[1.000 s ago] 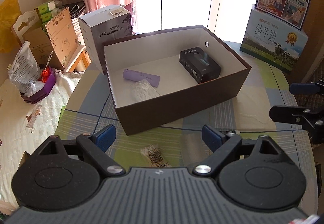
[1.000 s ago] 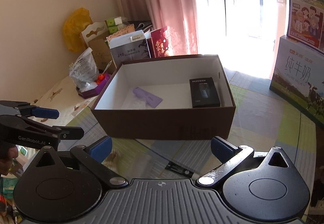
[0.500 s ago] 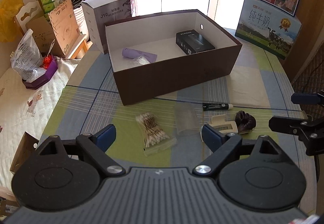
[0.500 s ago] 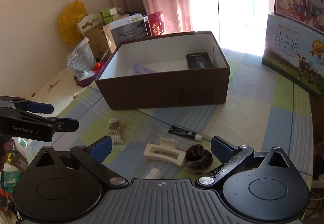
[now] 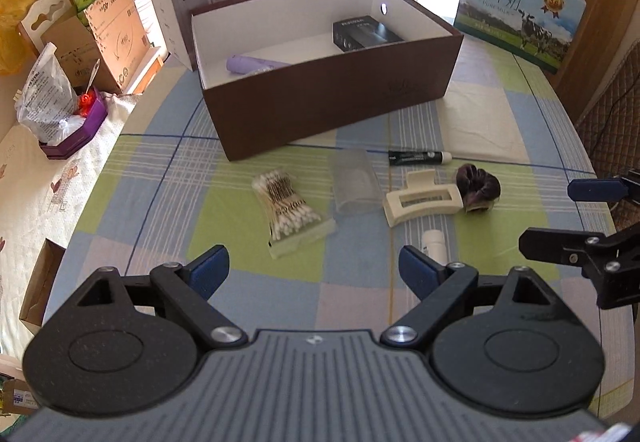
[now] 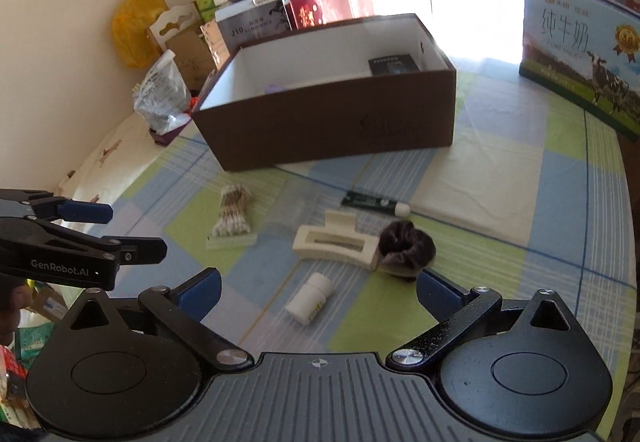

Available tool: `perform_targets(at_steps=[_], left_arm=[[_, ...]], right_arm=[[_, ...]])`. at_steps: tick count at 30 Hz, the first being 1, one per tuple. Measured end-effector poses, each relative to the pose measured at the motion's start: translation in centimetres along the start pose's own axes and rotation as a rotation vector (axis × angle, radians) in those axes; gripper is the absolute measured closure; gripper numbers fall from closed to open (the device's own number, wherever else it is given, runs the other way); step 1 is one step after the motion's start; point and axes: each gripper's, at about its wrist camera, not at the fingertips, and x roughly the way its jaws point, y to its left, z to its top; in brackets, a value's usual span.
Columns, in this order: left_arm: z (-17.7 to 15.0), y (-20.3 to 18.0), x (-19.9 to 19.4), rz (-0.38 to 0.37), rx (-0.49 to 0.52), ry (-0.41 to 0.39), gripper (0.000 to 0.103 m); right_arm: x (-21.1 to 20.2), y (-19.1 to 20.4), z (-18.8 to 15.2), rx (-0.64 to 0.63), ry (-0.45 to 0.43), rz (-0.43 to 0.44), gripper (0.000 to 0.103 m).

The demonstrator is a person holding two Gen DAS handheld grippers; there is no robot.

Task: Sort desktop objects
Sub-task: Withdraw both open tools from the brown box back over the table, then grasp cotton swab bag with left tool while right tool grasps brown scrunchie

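Step in hand, as judged: you are between pickups. Both grippers hang above the near edge of the surface (image 5: 168, 178), neither one touching anything, and six items lie loose in front of the box (image 5: 332, 110).

Your left gripper (image 5: 314, 270) has its jaws spread wide and empty; it faces the gap between the swabs and the bottle. Your right gripper (image 6: 318, 288) is likewise spread and empty, with the white bottle just ahead of it and between its fingers.

The box is brown outside and white inside, open at the top, and stands at the far side of the checked cloth. It holds a black carton (image 5: 366, 34) toward its right end and a purple tube (image 5: 256, 63) toward its left, well apart. Something pale lies beside the tube; you cannot tell what from these views. Most of the floor is bare.

Loose items, largest first:
- hair clip (image 5: 422, 198), cream, flat, touching the scrunchie
- clear case (image 5: 354, 182), just left of the clip
- pack of cotton swabs (image 5: 290, 208), nearest your left gripper
- scrunchie (image 5: 478, 186), dark, at the right end of the clip
- black tube (image 5: 418, 157), white cap, nearest the box wall
- white bottle (image 6: 310, 296), lying on its side

Next move, as judged: lower the right gripper over the bottle across its width; being round, it may roll
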Motion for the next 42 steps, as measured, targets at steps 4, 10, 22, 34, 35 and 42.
perform_targets(at_steps=[4, 10, 22, 34, 35, 42], left_arm=[[-0.7, 0.0, 0.7, 0.002, -0.005, 0.031, 0.013], [-2.0, -0.1, 1.5, -0.001, -0.005, 0.079, 0.013], [-3.1, -0.2, 3.5, -0.022, -0.005, 0.137, 0.013], [-2.4, 0.0, 5.2, -0.035, -0.004, 0.131, 0.013], [-2.2, 0.0, 5.4, -0.034, -0.006, 0.129, 0.013], [-0.9, 0.9, 6.6, -0.023, -0.022, 0.108, 0.013]], right_arm=[[0.5, -0.3, -0.8, 0.019, 0.031, 0.001, 0.002], [1.2, -0.5, -1.8, 0.025, 0.06, -0.017, 0.002], [2.8, -1.3, -3.1, 0.046, 0.12, -0.065, 0.002], [3.8, -3.3, -3.0, 0.072, 0.092, -0.156, 0.002], [3.9, -3.4, -2.8, 0.073, 0.085, -0.162, 0.002], [5.1, -4.1, -1.5, 0.03, 0.03, -0.205, 0.014]])
